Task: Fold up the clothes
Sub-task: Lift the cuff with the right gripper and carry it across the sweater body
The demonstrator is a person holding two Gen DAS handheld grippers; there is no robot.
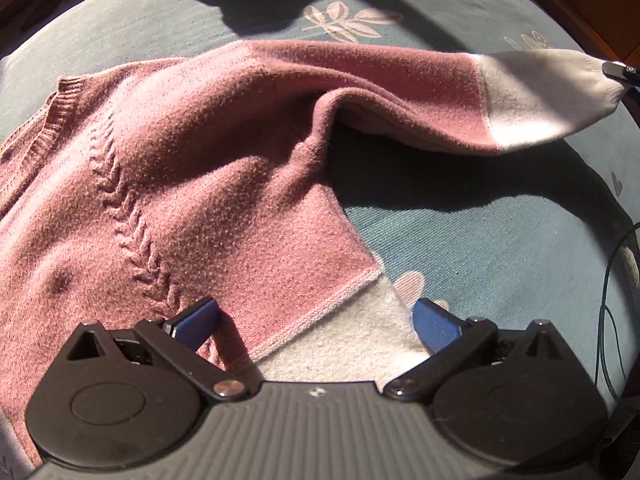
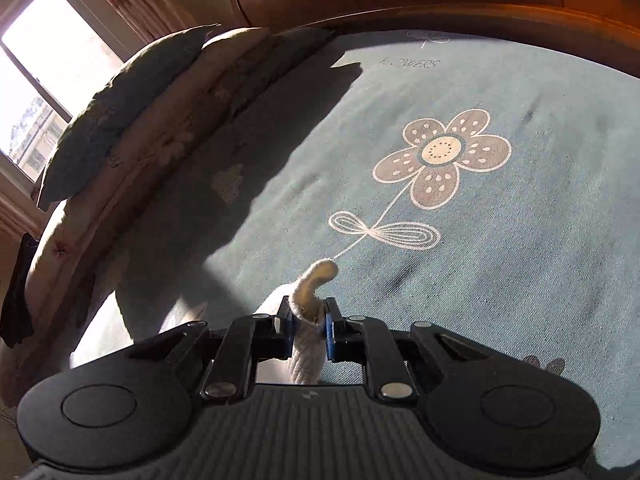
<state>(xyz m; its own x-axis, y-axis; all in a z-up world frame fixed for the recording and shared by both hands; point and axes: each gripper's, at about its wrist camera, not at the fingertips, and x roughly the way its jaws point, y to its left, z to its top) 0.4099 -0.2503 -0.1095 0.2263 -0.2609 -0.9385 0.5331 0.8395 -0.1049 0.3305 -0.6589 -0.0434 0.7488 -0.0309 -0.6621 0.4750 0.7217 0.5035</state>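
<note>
Fingers (image 2: 330, 330) of the right gripper (image 2: 308, 330) pinch the white cuff (image 2: 308, 320) of a soft, limp pink sweater (image 1: 168, 184), best gripped at its edges, while the left gripper (image 1: 316, 320) hovers wide open.

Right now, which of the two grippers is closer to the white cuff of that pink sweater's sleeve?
Right. The right gripper is clamped on the white cuff, holding the sleeve lifted off the bedspread. The left gripper hovers open over the sweater's bottom hem, well away from the cuff.

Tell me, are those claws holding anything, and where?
The right gripper pinches the pink sweater by its white sleeve cuff. The left gripper holds nothing.
</note>
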